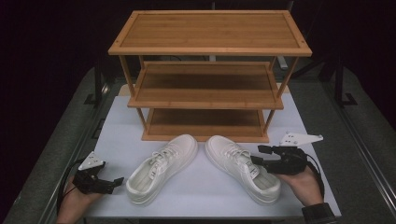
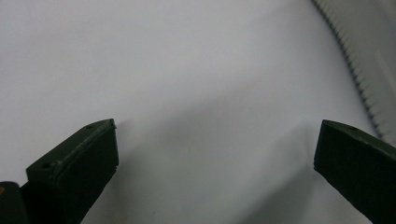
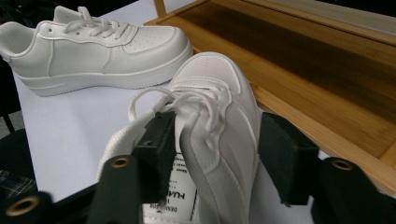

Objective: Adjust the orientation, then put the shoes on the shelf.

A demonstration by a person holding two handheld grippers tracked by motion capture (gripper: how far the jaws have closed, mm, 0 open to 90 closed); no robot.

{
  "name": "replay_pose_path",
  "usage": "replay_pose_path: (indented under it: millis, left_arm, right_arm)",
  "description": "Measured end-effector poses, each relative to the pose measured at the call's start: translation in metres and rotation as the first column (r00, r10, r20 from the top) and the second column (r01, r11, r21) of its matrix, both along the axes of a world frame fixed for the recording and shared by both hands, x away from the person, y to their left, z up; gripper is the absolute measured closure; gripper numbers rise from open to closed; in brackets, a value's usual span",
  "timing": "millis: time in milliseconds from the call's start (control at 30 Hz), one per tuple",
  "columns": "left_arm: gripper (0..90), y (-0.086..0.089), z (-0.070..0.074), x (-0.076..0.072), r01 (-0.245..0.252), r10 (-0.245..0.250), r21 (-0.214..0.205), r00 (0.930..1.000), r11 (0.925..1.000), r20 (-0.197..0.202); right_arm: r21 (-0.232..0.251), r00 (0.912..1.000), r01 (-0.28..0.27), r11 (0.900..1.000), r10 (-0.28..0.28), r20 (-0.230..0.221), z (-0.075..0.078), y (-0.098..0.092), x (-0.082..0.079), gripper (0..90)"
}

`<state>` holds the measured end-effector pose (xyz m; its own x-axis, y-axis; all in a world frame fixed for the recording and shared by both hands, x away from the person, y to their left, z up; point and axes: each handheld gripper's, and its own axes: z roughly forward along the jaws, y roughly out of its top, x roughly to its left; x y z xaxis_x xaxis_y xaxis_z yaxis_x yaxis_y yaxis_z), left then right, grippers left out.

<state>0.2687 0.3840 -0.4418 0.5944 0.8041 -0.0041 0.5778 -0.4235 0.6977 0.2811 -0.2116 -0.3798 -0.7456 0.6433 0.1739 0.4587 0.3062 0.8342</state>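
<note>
Two white sneakers lie on a white mat (image 1: 201, 198) in front of a wooden rack. The left shoe (image 1: 161, 168) (image 3: 93, 46) points toward the rack. My right gripper (image 1: 258, 155) (image 3: 219, 140) stands at the right shoe (image 1: 243, 170) (image 3: 210, 79). It is open: one jaw sits inside the opening by the tongue and laces, the other outside the shoe's side wall. My left gripper (image 1: 114, 182) (image 2: 215, 154) is open near the front left of the mat, nothing between its jaws. The left shoe's ribbed sole (image 2: 359, 79) lies just beyond it.
A three-tier bamboo shoe rack (image 1: 210, 46) (image 3: 303, 60) stands at the back of the mat, its lowest shelf just behind the shoes' toes. The mat (image 2: 187, 70) ends near the table's front edge. The table's dark edges run along both sides.
</note>
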Motion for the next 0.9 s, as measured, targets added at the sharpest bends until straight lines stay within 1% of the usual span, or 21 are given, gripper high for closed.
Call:
replay_pose_path:
  millis: [100, 133, 200, 233, 267, 300, 333, 367, 400, 467, 500, 567, 633, 667, 700, 767, 800, 867, 900]
  left_arm:
    - [0.0, -0.003, 0.012, -0.002, 0.01, -0.009, -0.022, 0.9997, 0.9997, 0.023]
    - [0.0, -0.004, 0.017, -0.003, 0.017, -0.016, -0.026, 0.9993, 0.9995, 0.033]
    - [0.0, -0.008, 0.03, -0.004, 0.033, -0.03, -0.049, 0.9982, 0.9983, 0.051]
    - [0.0, -0.01, 0.034, -0.004, 0.044, -0.041, -0.051, 0.9976, 0.9978, 0.056]
    - [0.6, -0.012, 0.039, -0.005, 0.058, -0.053, -0.067, 0.996, 0.996, 0.072]
    - [4.2, -0.013, 0.043, -0.005, 0.074, -0.067, -0.077, 0.9945, 0.9943, 0.08]
    - [5.3, -0.016, 0.047, -0.005, 0.085, -0.077, -0.1, 0.9936, 0.9913, 0.083]
    - [5.3, -0.019, 0.05, -0.005, 0.093, -0.083, -0.112, 0.993, 0.9893, 0.084]
    - [5.5, -0.021, 0.053, -0.005, 0.108, -0.098, -0.119, 0.9913, 0.987, 0.087]
    - [9.4, -0.028, 0.058, -0.005, 0.143, -0.131, -0.131, 0.9865, 0.981, 0.099]
    - [11.1, -0.031, 0.06, -0.004, 0.154, -0.141, -0.136, 0.985, 0.9787, 0.099]
    - [15.4, -0.037, 0.063, -0.003, 0.186, -0.17, -0.154, 0.9793, 0.9704, 0.11]
    - [16.6, -0.043, 0.065, 0.0, 0.214, -0.196, -0.169, 0.9735, 0.9619, 0.117]
    - [18.7, -0.045, 0.066, 0.001, 0.226, -0.208, -0.171, 0.9709, 0.9589, 0.119]
    - [20.5, -0.049, 0.066, 0.002, 0.242, -0.222, -0.179, 0.9668, 0.9535, 0.127]
    - [21.9, -0.055, 0.067, 0.005, 0.261, -0.24, -0.183, 0.9622, 0.948, 0.129]
    - [23.2, -0.058, 0.066, 0.006, 0.271, -0.25, -0.185, 0.9595, 0.9446, 0.13]
    - [24.4, -0.065, 0.065, 0.01, 0.288, -0.267, -0.183, 0.9548, 0.9402, 0.132]
    - [26.4, -0.069, 0.064, 0.012, 0.302, -0.282, -0.178, 0.9508, 0.9367, 0.128]
  right_arm:
    - [0.01, 0.9999, 0.012, 0.9999, -0.012, 0.004, 0.001, -0.005, -0.001, 39.4]
    - [0.01, 0.9999, 0.015, 0.9998, -0.015, 0.005, 0.001, -0.006, -0.001, 37.7]
    - [0.013, 0.9999, 0.013, 0.9998, -0.013, 0.002, 0.001, -0.008, -0.001, 36.2]
    - [0.011, 0.9999, 0.014, 0.9998, -0.014, 0.006, 0.002, -0.008, -0.002, 34.9]
    - [0.008, 0.9999, 0.014, 0.9999, -0.014, 0.005, 0.002, -0.008, -0.002, 34.6]
    - [0.005, 0.9999, 0.01, 0.9999, -0.01, 0.004, 0.002, -0.009, -0.002, 34.5]
    - [0.003, 0.9999, 0.009, 0.9999, -0.01, 0.005, 0.002, -0.009, -0.002, 34.5]
    - [0.004, 1.0, 0.008, 1.0, -0.008, 0.005, 0.002, -0.009, -0.002, 34.5]
    - [0.004, 1.0, 0.007, 1.0, -0.007, 0.005, 0.002, -0.01, -0.002, 34.5]
    - [-0.008, 0.9999, 0.003, 1.0, -0.003, 0.013, 0.003, -0.01, -0.002, 35.0]
    - [-0.008, 0.9999, -0.005, 1.0, 0.005, 0.01, 0.003, -0.01, -0.002, 35.0]
    - [-0.004, 0.9999, -0.012, 0.9999, 0.012, 0.01, 0.002, -0.01, -0.003, 35.2]
    - [0.002, 0.9996, -0.028, 0.9996, 0.028, 0.006, 0.002, -0.01, -0.002, 36.0]
    - [0.001, 0.9995, -0.032, 0.9995, 0.032, 0.009, 0.001, -0.009, -0.001, 36.4]
    - [0.003, 0.9993, -0.037, 0.9993, 0.037, 0.008, 0.001, -0.009, -0.001, 37.3]
    - [0.013, 0.9987, -0.051, 0.9986, 0.051, 0.008, 0.001, -0.008, 0.0, 38.0]
    - [0.014, 0.9984, -0.056, 0.9983, 0.056, 0.009, 0.001, -0.007, 0.0, 38.3]
    - [0.011, 0.9975, -0.07, 0.9975, 0.07, 0.006, -0.001, -0.005, 0.002, 40.0]
    - [0.008, 0.9973, -0.073, 0.9973, 0.073, 0.002, -0.002, -0.005, 0.003, 40.8]
